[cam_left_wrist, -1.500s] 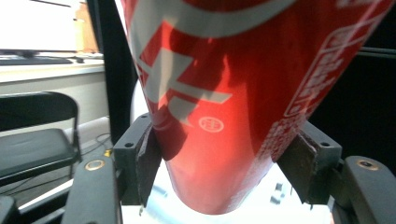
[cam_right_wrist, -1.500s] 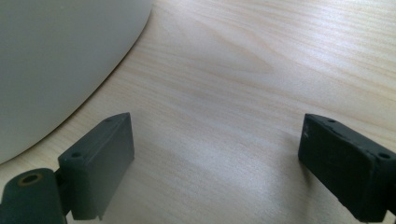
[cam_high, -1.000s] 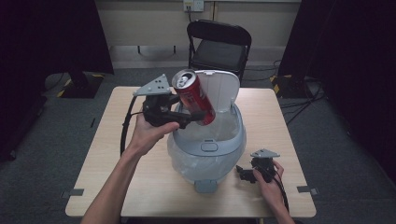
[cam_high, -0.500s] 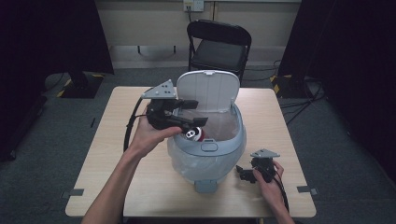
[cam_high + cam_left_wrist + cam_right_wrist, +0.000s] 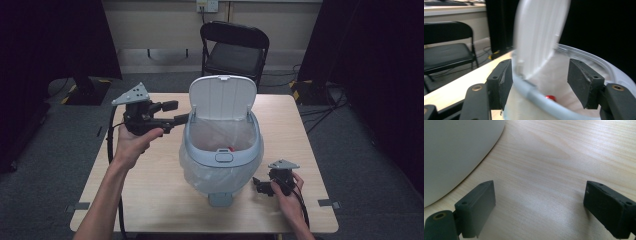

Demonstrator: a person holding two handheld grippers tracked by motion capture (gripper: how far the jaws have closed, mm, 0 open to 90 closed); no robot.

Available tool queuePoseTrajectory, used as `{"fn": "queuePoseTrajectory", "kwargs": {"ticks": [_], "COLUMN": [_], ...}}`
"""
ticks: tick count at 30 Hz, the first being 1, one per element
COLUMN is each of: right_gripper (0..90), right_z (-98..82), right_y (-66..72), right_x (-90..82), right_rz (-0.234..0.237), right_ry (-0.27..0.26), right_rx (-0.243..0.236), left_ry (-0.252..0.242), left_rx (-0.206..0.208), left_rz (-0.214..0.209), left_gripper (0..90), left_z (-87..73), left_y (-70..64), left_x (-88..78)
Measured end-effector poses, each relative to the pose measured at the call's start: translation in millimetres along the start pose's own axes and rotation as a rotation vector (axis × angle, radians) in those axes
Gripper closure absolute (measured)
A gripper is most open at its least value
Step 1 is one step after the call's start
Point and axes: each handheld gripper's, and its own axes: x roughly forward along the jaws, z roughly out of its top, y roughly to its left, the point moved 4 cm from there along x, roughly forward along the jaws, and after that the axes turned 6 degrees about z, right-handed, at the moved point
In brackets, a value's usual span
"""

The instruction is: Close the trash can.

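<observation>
Your left gripper [image 5: 177, 112] is up off the table [image 5: 150, 200], just left of the trash bin [image 5: 222, 150], jaws pointing right toward the far-left rim. The jaws are spread wide with nothing between them, and they've just been closing slightly. In the left gripper view, the pads [image 5: 501, 82] frame the bin's rim and the raised lid [image 5: 539, 35] behind it; no contact with either that I can make out.

The red can [image 5: 230, 148] is inside the bin. From above only a small red bit of it shows, near the front lip, down in the clear bag liner [image 5: 200, 172]. In the left gripper view, the same can [image 5: 550, 97] sits low between the two pads, on the far side of the rim, well clear of the jaws.

The bin stands mid-table, with the lid open and tilted up toward the far side. The liner bulges out under the rim at the near left.

Your right gripper [image 5: 259, 185] rests low on the near right of the table, just beside the bin's base, jaws pointing left. The right gripper view shows both pads [image 5: 477, 207] wide apart over bare wood, pinching nothing, with the bin's wall [image 5: 454, 152] curving off to one side, close but not touching.

A black folding chair [image 5: 235, 50] stands beyond the table's far edge.
</observation>
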Motion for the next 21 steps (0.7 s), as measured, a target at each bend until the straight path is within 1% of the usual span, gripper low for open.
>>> {"fn": "queuePoseTrajectory", "kwargs": {"ticks": [4,5,6,9,10,12,13,14,15,16,18,19,21], "right_gripper": [9.3,9.3,9.3,9.3,9.3,9.4,9.3,9.3,9.4,9.3,9.3,9.3,9.3], "right_z": [0.0,0.0,0.0,0.0,0.0,0.1,0.0,0.0,0.0,0.0,0.0,0.0,0.0], "right_y": [-0.1,0.0,0.0,-0.1,0.0,0.0,-0.1,-0.1,0.0,0.0,-0.1,-0.1,-0.1], "right_x": [0.0,0.0,0.0,0.0,0.0,0.1,0.0,0.0,0.0,0.0,0.0,0.0,0.0], "right_rz": [0.001,0.001,0.001,0.001,0.001,0.001,0.001,0.001,0.001,0.001,0.001,0.001,0.001], "right_ry": [0.0,0.0,0.0,0.0,0.0,0.0,0.0,0.0,0.0,0.0,0.0,0.0,0.0], "right_rx": [0.001,0.001,0.001,0.001,0.001,0.002,0.001,0.001,0.001,0.001,0.001,0.001,0.001], "left_ry": [0.004,-0.008,-0.018,-0.014,-0.017,-0.017,-0.006,-0.006,-0.017,-0.017,-0.024,-0.027,-0.029], "left_rx": [-0.011,-0.018,-0.024,-0.037,-0.044,-0.045,-0.05,-0.05,-0.065,-0.065,-0.076,-0.072,-0.07], "left_rz": [0.062,0.074,0.078,0.103,0.101,0.1,0.104,0.104,0.107,0.107,0.086,0.065,0.069], "left_gripper": [36.9,37.2,37.8,38.0,38.0,36.8,36.0,36.0,36.1,36.1,36.1,36.3,37.0], "left_z": [7.1,9.7,12.5,19.7,22.3,26.4,27.7,27.7,29.7,29.7,30.8,31.5,32.1], "left_y": [15.5,18.3,21.4,29.1,30.7,34.2,36.7,36.7,40.3,40.3,40.5,38.4,37.9], "left_x": [3.3,4.6,6.5,14.3,17.5,24.9,29.4,29.4,36.7,36.7,44.7,49.0,51.1]}}
